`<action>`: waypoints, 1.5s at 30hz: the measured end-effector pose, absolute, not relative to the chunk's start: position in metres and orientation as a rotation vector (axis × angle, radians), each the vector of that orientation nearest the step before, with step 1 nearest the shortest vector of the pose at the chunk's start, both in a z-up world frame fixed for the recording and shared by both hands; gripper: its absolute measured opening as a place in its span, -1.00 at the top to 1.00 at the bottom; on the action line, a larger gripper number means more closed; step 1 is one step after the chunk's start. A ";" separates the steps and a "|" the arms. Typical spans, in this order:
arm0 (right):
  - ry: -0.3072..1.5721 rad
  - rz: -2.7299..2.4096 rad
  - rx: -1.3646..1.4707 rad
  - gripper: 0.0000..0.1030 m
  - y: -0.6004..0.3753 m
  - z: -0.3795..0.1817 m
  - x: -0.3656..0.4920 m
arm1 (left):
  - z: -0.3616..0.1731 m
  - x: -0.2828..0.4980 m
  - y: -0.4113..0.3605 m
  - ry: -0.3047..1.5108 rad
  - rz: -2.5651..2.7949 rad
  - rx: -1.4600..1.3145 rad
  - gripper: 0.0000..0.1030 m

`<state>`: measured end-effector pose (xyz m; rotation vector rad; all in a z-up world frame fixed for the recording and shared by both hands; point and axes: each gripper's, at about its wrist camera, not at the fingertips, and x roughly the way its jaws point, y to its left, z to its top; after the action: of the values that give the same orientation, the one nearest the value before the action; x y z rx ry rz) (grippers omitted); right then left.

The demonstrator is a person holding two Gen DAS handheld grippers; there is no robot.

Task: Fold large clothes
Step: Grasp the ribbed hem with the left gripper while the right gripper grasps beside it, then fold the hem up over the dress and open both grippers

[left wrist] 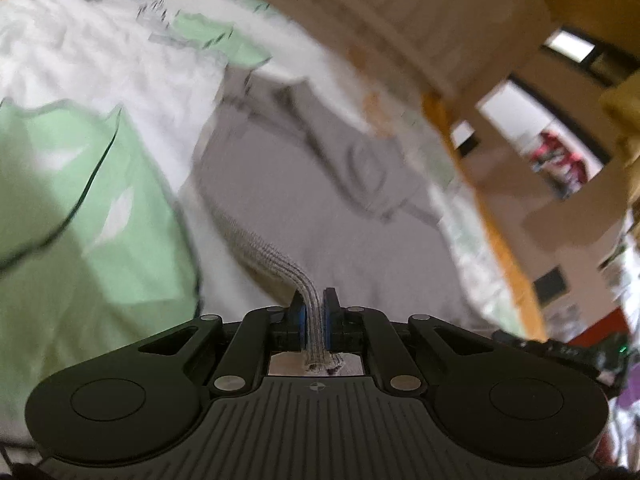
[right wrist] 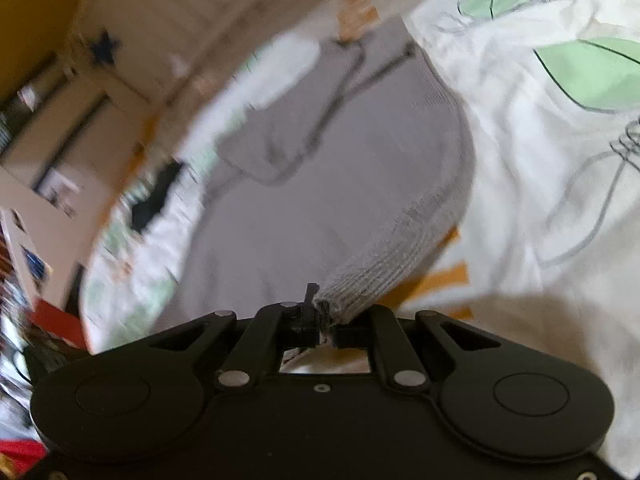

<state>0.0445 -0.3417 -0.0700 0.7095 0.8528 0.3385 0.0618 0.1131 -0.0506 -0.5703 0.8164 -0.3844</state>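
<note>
Left gripper (left wrist: 315, 312) clamped the sweater (left wrist: 320, 208) hem rib; right gripper (right wrist: 325, 312) pinched the other hem corner, likely to lift that edge for a fold. Sweater ran toward 12 o'clock over the sheet (left wrist: 100, 64).

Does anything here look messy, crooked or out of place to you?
Nothing looks damaged or spilled. The grey sweater lies partly bunched on the leaf-print bedsheet, its top end rumpled. Both the left tongs and right tongs pinch its ribbed hem. The pictures are motion-blurred, so fine detail is unclear.
</note>
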 end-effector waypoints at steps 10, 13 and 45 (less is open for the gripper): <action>0.591 0.416 0.699 0.74 -0.354 -0.015 0.117 | 0.007 0.149 0.128 0.572 -0.412 -0.593 0.85; 0.541 0.423 0.656 0.74 -0.351 -0.004 0.152 | 0.012 0.187 0.124 0.538 -0.405 -0.578 0.85; 0.530 0.270 0.223 -0.67 -0.297 -0.050 0.317 | -0.034 0.321 0.049 0.641 -0.258 -0.156 -0.89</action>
<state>0.3174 -0.2968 -0.0504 0.2226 0.5301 0.2704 0.3207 0.0490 -0.0339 -0.1565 0.6406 -0.2585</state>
